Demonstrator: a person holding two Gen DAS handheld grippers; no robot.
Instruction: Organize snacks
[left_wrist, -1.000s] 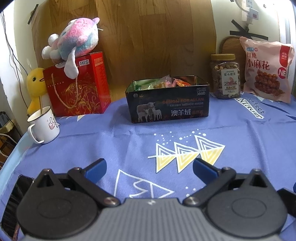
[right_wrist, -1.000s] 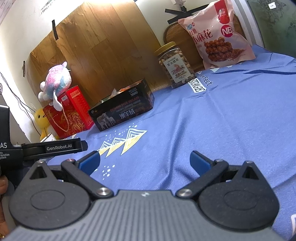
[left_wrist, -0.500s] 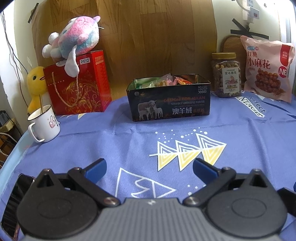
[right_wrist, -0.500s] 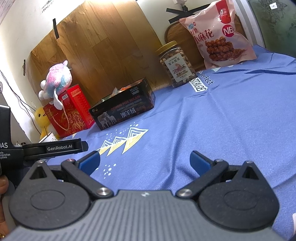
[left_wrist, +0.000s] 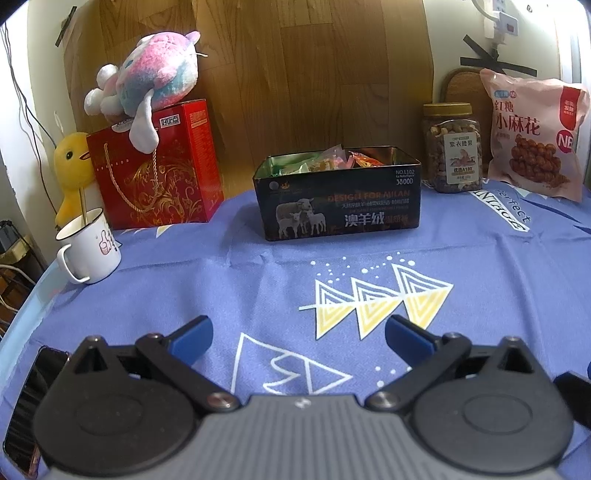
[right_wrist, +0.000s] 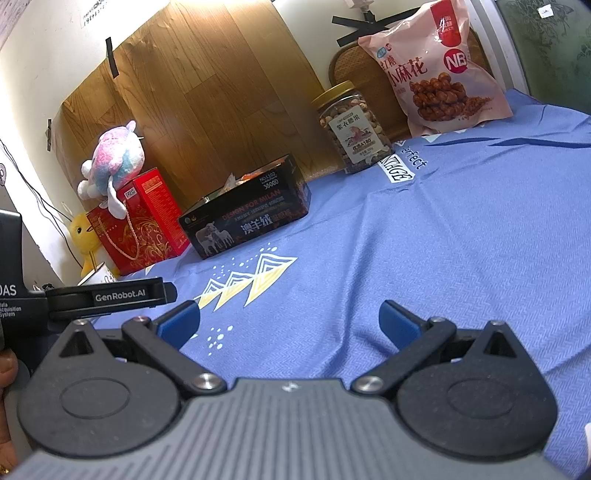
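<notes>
A black open tin (left_wrist: 338, 206) with wrapped snacks (left_wrist: 328, 160) inside stands at the back middle of the blue tablecloth; in the right wrist view the tin (right_wrist: 247, 218) lies left of centre. To its right are a jar of nuts (left_wrist: 452, 147) (right_wrist: 352, 127) and a pink snack bag (left_wrist: 533, 133) (right_wrist: 432, 70) leaning on the wall. My left gripper (left_wrist: 297, 338) is open and empty, well short of the tin. My right gripper (right_wrist: 290, 321) is open and empty too, over bare cloth. The left gripper's body (right_wrist: 92, 297) shows at the right view's left edge.
A red gift box (left_wrist: 155, 170) with a plush toy (left_wrist: 147, 83) on top stands left of the tin. A yellow duck (left_wrist: 72, 166) and a white mug (left_wrist: 90, 249) sit near the table's left edge. A dark phone (left_wrist: 35, 398) lies at the front left.
Both grippers have stayed open. The two views have shifted only slightly, with the tin and snacks sliding a little lower and rightward in frame.
</notes>
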